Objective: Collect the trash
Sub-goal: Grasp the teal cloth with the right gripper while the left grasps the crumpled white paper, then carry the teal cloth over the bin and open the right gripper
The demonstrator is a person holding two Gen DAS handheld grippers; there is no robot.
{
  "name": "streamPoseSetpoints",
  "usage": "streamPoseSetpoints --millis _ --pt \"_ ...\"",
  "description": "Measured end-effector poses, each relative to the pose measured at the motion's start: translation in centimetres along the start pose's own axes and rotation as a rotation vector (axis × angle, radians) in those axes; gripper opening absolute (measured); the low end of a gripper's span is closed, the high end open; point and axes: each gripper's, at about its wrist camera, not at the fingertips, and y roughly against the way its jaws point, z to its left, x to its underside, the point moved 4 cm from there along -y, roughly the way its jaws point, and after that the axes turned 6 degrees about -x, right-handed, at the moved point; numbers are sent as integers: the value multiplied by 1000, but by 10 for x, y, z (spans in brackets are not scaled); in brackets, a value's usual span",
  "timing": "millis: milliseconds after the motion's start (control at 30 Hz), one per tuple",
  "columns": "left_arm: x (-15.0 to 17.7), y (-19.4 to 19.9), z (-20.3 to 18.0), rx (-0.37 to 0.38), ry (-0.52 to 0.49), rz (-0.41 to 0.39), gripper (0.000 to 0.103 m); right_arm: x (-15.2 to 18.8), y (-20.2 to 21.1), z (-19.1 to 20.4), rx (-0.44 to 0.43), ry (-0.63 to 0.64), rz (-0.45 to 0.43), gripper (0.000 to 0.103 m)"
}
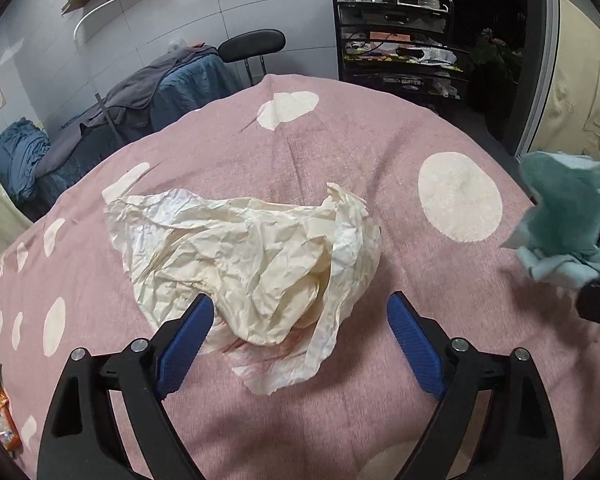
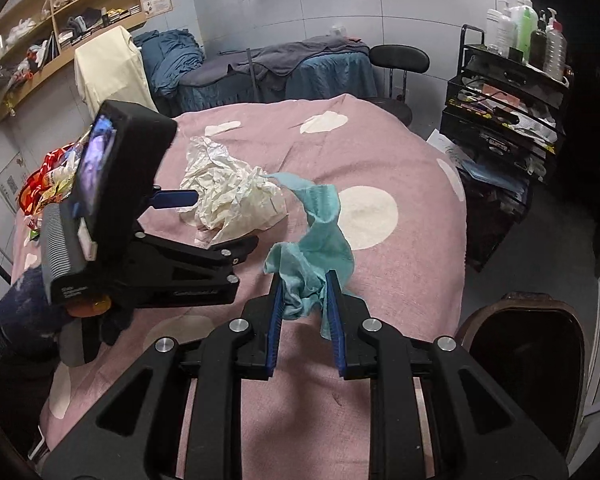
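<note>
Right hand-held gripper (image 2: 303, 300) clamps a limp teal cloth (image 2: 316, 240). Left hand-held gripper (image 1: 300, 320) stands released over a crumpled cream paper (image 1: 244, 256) on the pink spotted bed (image 1: 380, 152).

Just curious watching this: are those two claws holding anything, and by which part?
The right gripper pinches the teal cloth by its bunched lower end. The left gripper holds nothing.

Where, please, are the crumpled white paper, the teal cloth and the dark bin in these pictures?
crumpled white paper (image 1: 252, 256), left wrist view, its creased middle.
teal cloth (image 2: 320, 240), right wrist view, the fold above the pads.
dark bin (image 2: 528, 344), right wrist view, its dark inside.
</note>
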Motion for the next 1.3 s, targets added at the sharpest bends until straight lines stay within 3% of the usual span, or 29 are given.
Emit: streamPoseSetpoints --millis 133,233,267,733,1300 --pt "-3 -12 5 -8 35 42 60 6 15 -7 -3 -37 -44 22" --pt "-3 -4 10 -5 64 11 45 12 24 -15 -2 -60 -69 22" --pt "-3 0 11 3 78 -3 29 13 27 -17 -3 -67 -75 22" --pt "20 81 7 3 191 -189 27 43 59 -40 -1 -141 -121 22" --pt "33 160 -48 73 181 -348 27 86 111 -78 63 -238 -181 22"
